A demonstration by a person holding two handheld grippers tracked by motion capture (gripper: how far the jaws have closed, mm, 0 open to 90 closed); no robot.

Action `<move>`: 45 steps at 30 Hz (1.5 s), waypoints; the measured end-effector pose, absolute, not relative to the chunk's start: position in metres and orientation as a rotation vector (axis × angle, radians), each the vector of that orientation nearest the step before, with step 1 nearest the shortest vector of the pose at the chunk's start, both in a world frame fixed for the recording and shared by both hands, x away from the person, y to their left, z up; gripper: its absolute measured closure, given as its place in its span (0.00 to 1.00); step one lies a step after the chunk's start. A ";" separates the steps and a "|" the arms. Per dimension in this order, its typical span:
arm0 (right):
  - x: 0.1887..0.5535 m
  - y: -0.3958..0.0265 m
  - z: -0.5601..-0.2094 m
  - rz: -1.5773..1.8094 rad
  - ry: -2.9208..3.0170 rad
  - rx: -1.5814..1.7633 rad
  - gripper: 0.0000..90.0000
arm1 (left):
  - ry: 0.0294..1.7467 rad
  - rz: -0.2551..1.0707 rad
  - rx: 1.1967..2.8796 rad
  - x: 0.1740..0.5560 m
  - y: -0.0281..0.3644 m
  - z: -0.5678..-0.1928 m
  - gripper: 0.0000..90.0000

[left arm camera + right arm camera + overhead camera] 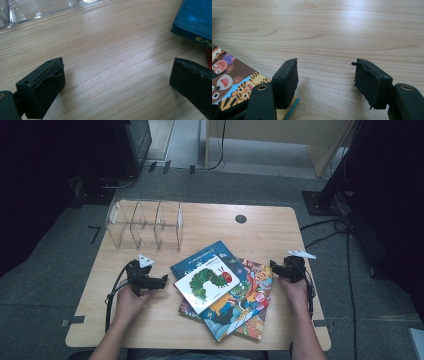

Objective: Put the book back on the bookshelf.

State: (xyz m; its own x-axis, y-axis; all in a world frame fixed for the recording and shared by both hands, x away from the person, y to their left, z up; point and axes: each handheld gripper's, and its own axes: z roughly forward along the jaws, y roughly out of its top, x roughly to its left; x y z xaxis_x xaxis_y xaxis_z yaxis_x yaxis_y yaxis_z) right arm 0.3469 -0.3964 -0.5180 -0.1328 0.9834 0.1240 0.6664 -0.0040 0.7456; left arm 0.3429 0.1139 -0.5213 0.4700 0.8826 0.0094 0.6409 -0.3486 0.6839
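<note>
Several picture books lie in a loose pile mid-table. A white caterpillar book [207, 282] is on top, over a blue book [202, 257] and colourful ones [250, 292]. My left gripper [162, 281] rests just left of the pile, open. In the left gripper view its jaws [117, 72] stand wide over bare wood, with the blue book's corner [195, 22] at the upper right. My right gripper [274, 268] sits at the pile's right edge, open. In the right gripper view [327, 67] nothing lies between its jaws, and a tiger-patterned book [234, 85] is beside the left jaw.
A clear acrylic divider rack [145, 225] stands at the back left of the wooden table [250, 230], and its base [37, 11] appears in the left gripper view. A round cable hole [241, 218] is at the back. Cables trail from both grippers.
</note>
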 end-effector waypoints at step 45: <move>0.303 -0.357 -0.484 1.111 2.067 1.549 0.63 | 1.150 0.167 2.178 0.341 0.110 -0.469 0.77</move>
State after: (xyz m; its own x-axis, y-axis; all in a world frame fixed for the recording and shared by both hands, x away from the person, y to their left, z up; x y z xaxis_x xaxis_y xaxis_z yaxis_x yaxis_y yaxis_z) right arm 0.3027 -0.3568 -0.4843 -0.3556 0.9160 0.1855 0.6600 0.1056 0.7438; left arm 0.3408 0.1098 -0.4686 0.6051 0.7746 -0.1839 0.6904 -0.3954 0.6058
